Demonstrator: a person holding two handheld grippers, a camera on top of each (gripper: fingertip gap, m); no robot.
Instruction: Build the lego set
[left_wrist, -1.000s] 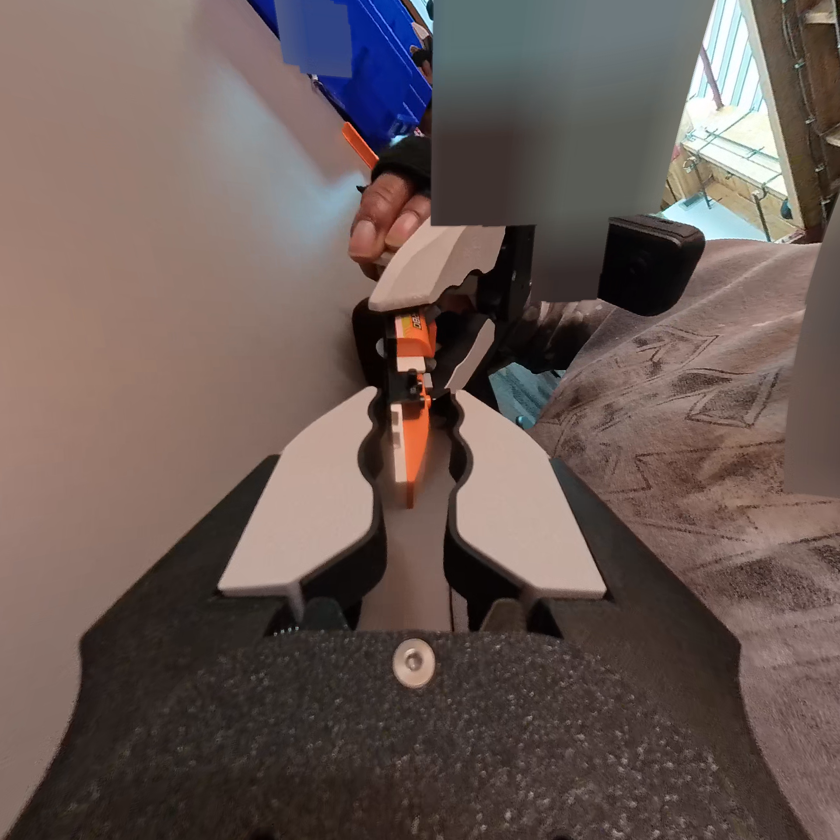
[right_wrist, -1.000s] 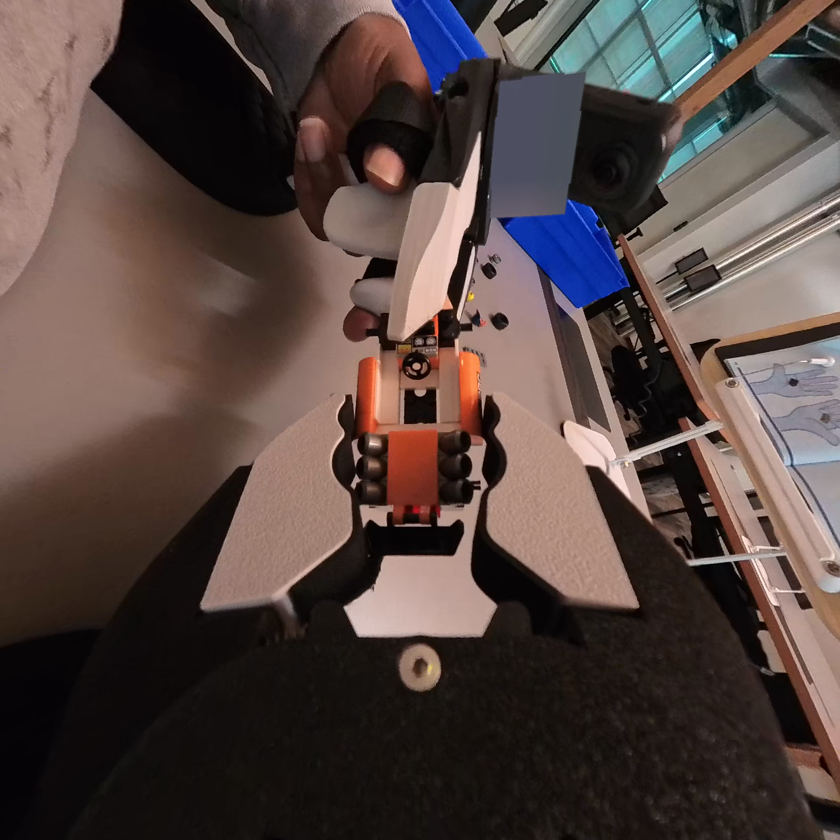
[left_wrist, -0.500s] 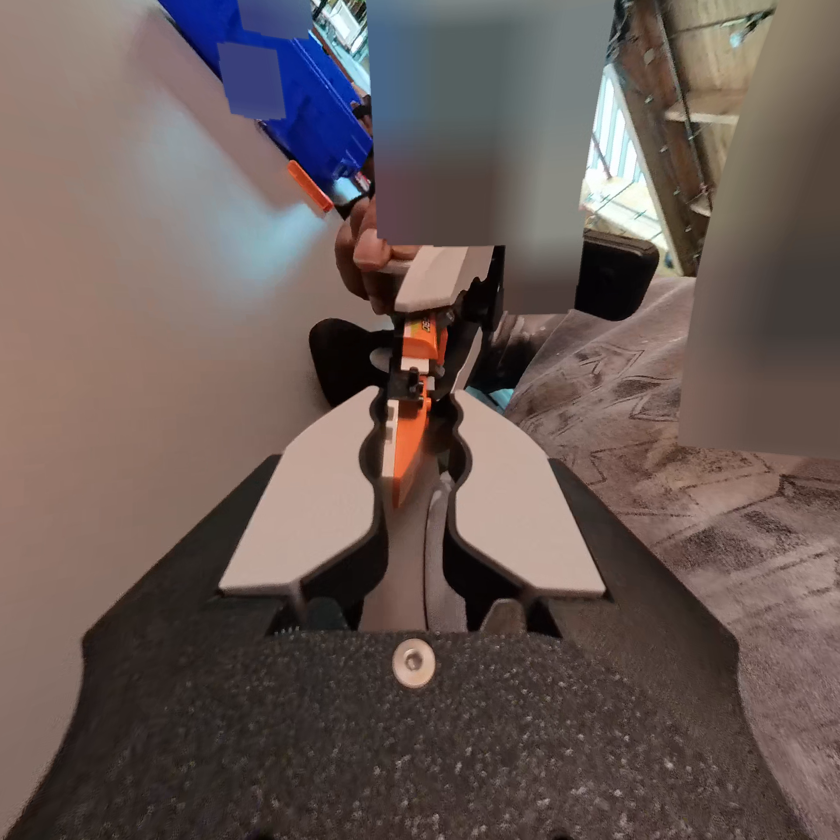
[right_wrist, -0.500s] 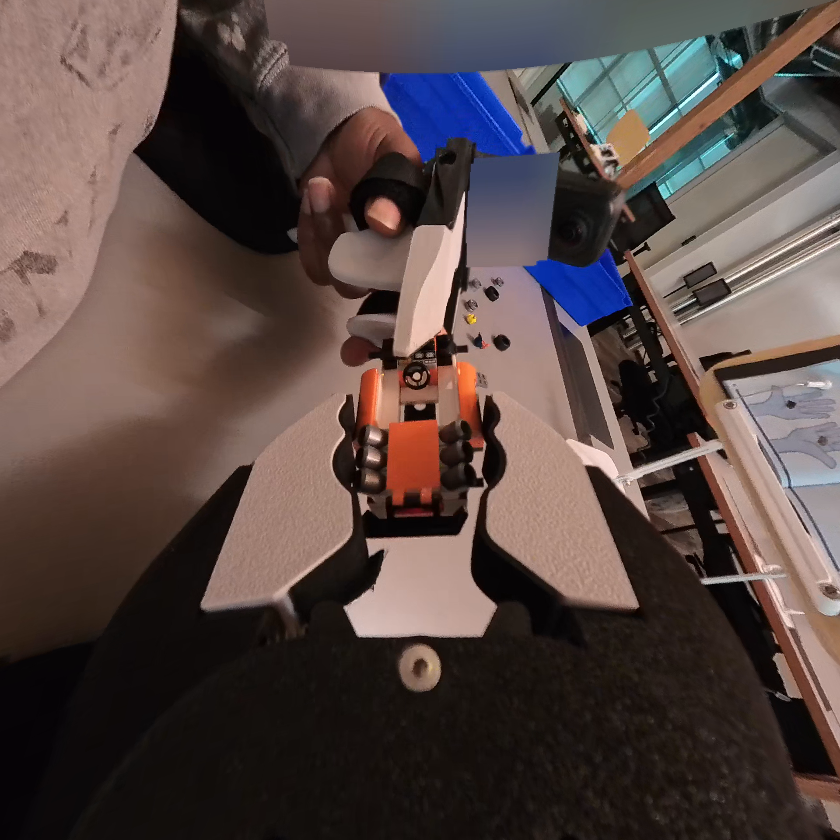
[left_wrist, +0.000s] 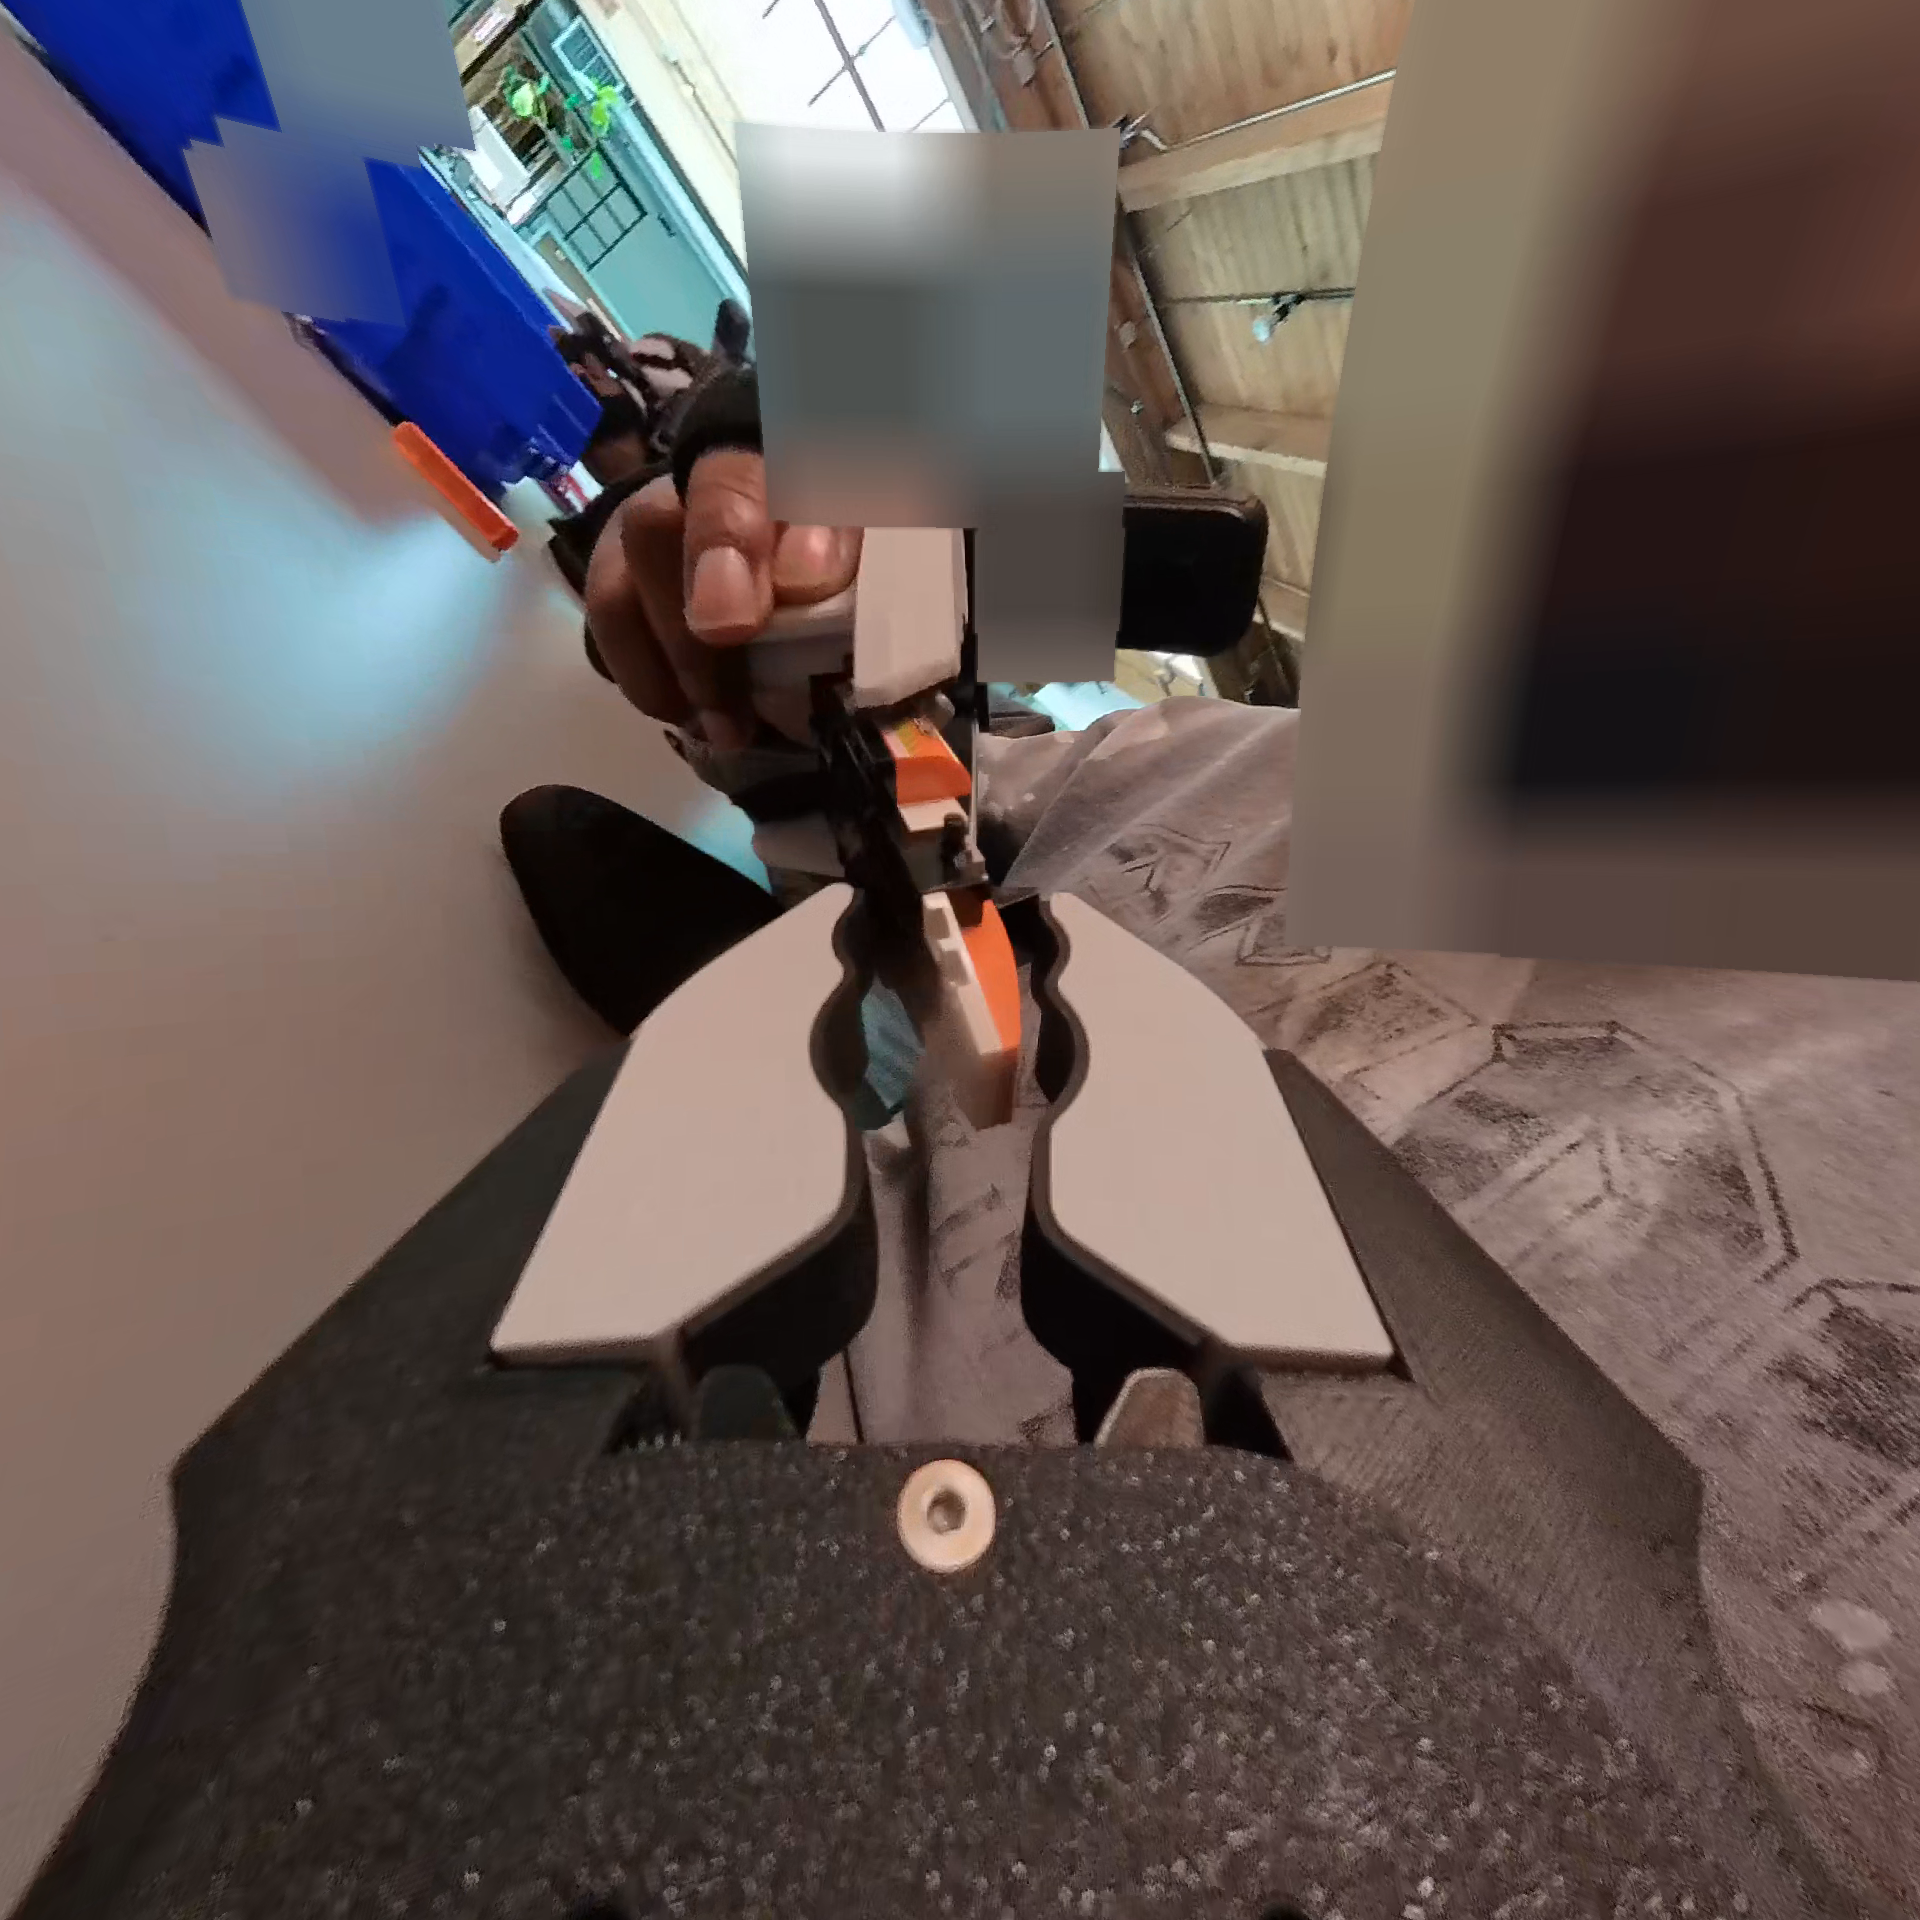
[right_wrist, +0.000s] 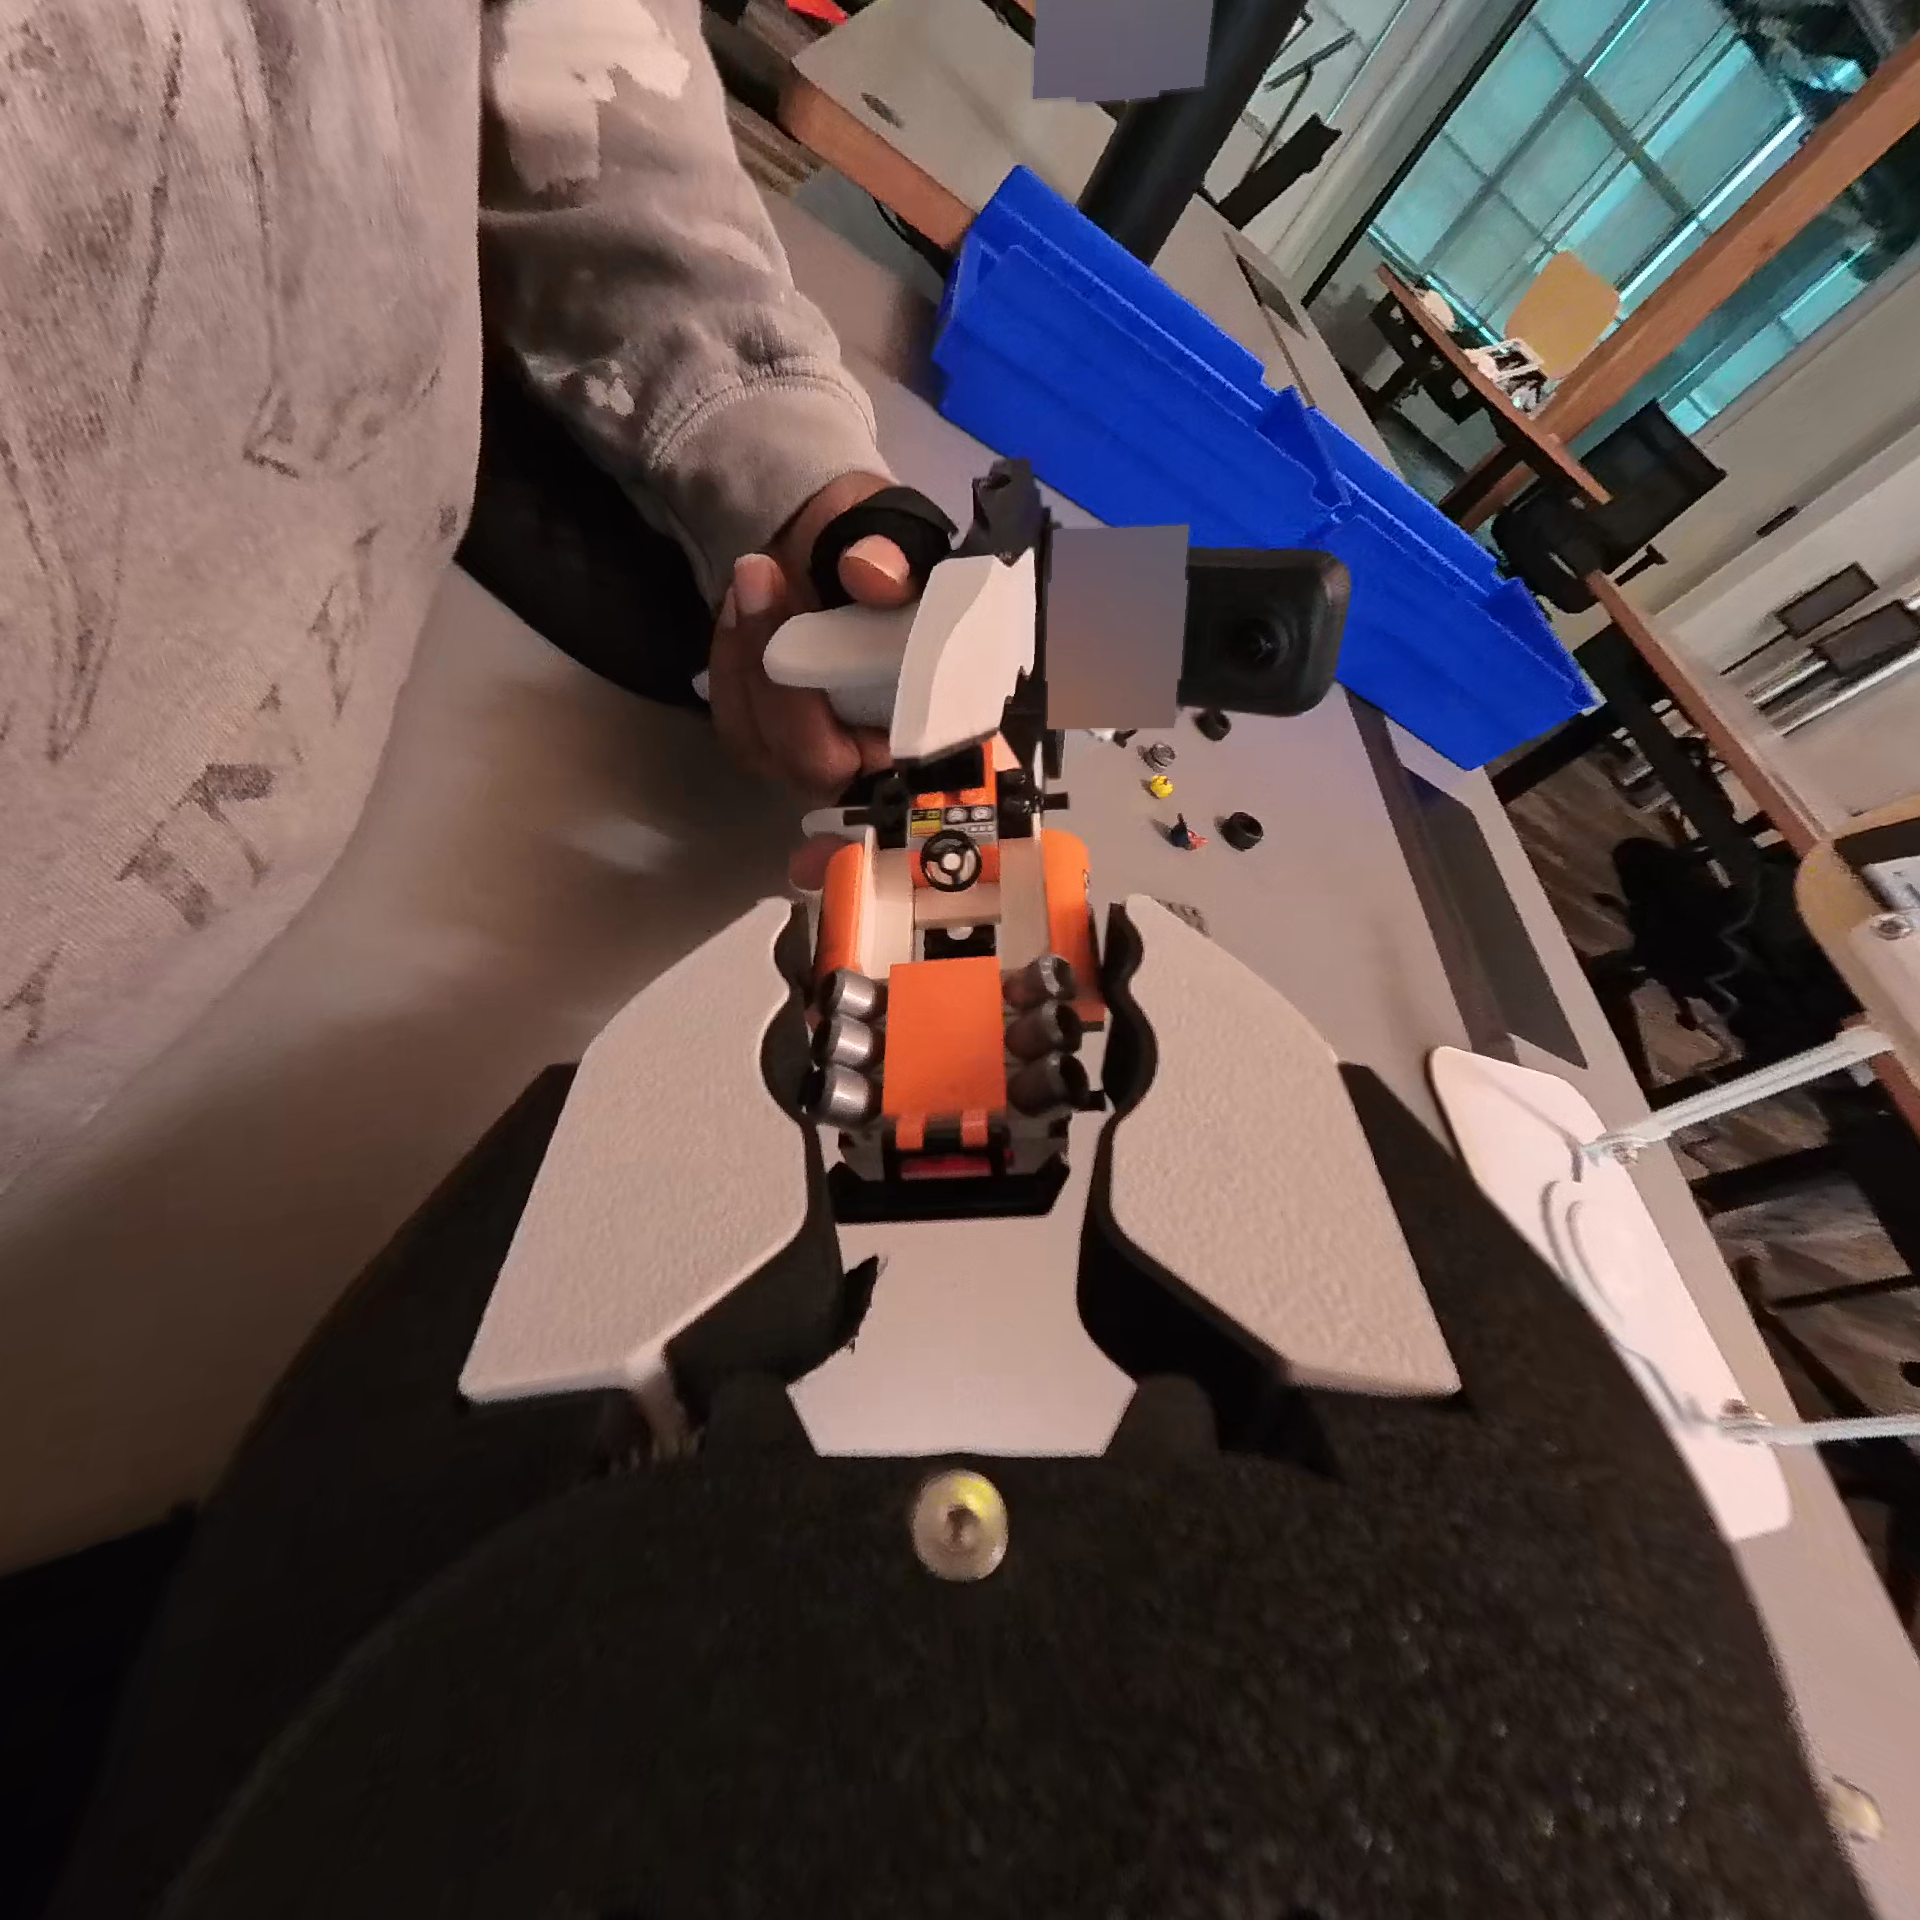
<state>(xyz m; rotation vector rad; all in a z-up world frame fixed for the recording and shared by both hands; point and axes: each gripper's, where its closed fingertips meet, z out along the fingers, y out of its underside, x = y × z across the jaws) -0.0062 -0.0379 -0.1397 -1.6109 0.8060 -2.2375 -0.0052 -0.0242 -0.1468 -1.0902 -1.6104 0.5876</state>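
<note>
Dim, warm indoor light with bright daylight in the windows (right_wrist: 1621, 177) behind, a pale glare patch on the bench (left_wrist: 312, 623), motion blur and fisheye bending towards the edges.

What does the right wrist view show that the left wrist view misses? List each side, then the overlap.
Only the right wrist view: a steering wheel, silver pipes and small loose parts on the table. Only the left wrist view: a loose orange piece beside the blue bins. Both: the toy car, the blue bins, the right gripper and the left gripper.
</note>
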